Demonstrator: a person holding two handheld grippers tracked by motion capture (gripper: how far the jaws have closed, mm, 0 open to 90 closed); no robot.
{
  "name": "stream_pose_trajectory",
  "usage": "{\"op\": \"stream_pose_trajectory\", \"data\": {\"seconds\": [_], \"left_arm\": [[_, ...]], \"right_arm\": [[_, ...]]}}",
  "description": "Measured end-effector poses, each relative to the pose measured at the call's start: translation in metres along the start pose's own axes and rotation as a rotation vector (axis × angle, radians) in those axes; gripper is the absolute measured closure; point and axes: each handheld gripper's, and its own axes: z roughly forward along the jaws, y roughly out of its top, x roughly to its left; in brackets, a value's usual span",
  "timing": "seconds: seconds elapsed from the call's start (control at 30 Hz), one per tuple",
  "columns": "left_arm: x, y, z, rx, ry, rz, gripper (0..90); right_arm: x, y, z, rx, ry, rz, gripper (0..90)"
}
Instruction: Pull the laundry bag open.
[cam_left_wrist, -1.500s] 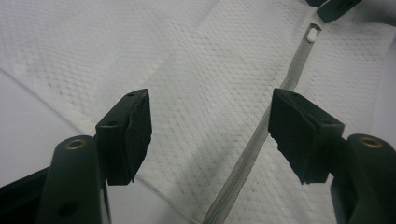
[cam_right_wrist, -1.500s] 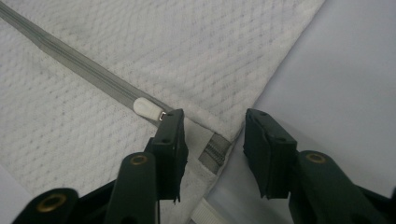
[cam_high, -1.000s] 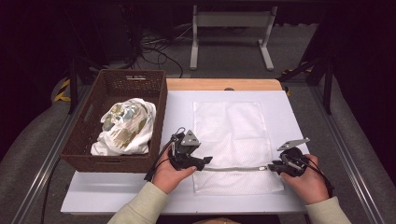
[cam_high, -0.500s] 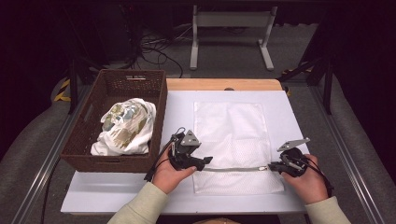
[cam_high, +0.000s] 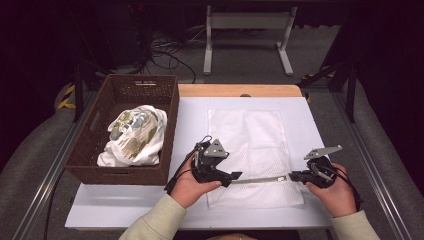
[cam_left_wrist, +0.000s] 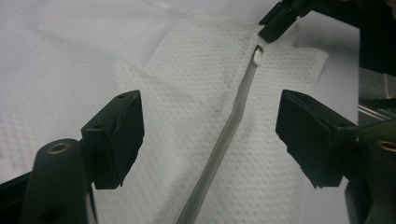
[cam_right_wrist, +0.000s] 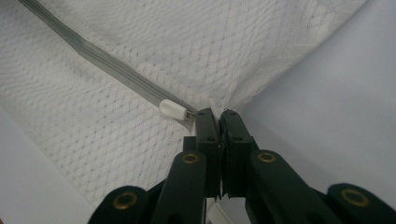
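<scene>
Since the earlier frame the left gripper (cam_high: 235, 176) has lifted slightly off the zipper (cam_high: 260, 179), and its jaws have just been opening; they now stand wide, with the zipper running between them untouched. That white mesh bag (cam_high: 250, 150) lies flat on the bench (cam_high: 190, 120), its long axis running away from the person, while the zipper crosses its near end from side to side. The right gripper (cam_high: 295, 175) is closed tight at the zipper's right end, at the bag's corner.

From the high view the white zipper pull (cam_right_wrist: 172, 109) is too small to make out. The right gripper view shows it just beside the shut jaws, though whether they pinch the pull's tab or the cloth is hard to tell. The left gripper view shows the pull (cam_left_wrist: 258, 57) far along the grey tape, under the other gripper's black tips. A brown basket (cam_high: 100, 145) with a crumpled cloth (cam_high: 135, 135) stands at the bench's left.
</scene>
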Motion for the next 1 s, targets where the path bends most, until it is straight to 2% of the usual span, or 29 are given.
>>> {"op": "stream_pose_trajectory", "data": {"seconds": [0.03, 0.17, 0.4, 0.43, 0.47, 0.5, 0.53, 0.7, 0.9, 1.0], "left_arm": [[-0.004, 0.005, 0.004, -0.012, -0.016, 0.01, 24.3], [-0.01, 0.013, 0.011, -0.031, -0.03, 0.025, 25.7], [-0.016, 0.022, 0.023, -0.05, -0.012, 0.053, 29.4], [-0.018, 0.023, 0.024, -0.055, -0.023, 0.053, 31.0], [-0.019, 0.025, 0.027, -0.062, -0.051, 0.057, 37.0], [-0.021, 0.027, 0.029, -0.062, -0.052, 0.061, 37.0], [-0.023, 0.028, 0.031, -0.063, -0.049, 0.06, 37.1], [-0.03, 0.033, 0.045, -0.087, -0.086, 0.043, 39.6], [-0.035, 0.034, 0.056, -0.114, -0.076, 0.022, 43.3], [-0.037, 0.034, 0.063, -0.11, -0.092, 0.016, 46.4]], "right_arm": [[-0.001, 0.0, -0.001, -0.006, 0.005, 0.001, 87.7], [-0.002, 0.0, -0.003, -0.018, 0.015, 0.004, 87.7], [-0.003, 0.0, -0.006, -0.042, 0.023, 0.005, 87.7], [-0.003, 0.0, -0.007, -0.044, 0.023, 0.007, 87.7], [-0.003, 0.0, -0.007, -0.046, 0.025, 0.007, 87.7], [-0.003, 0.0, -0.007, -0.046, 0.028, 0.007, 87.7], [-0.003, 0.0, -0.007, -0.051, 0.028, 0.007, 87.7], [-0.004, 0.0, -0.009, -0.055, 0.032, 0.004, 87.7], [-0.004, -0.001, -0.011, -0.063, 0.035, 0.005, 87.6], [-0.004, -0.001, -0.011, -0.067, 0.036, 0.006, 87.6]]}}
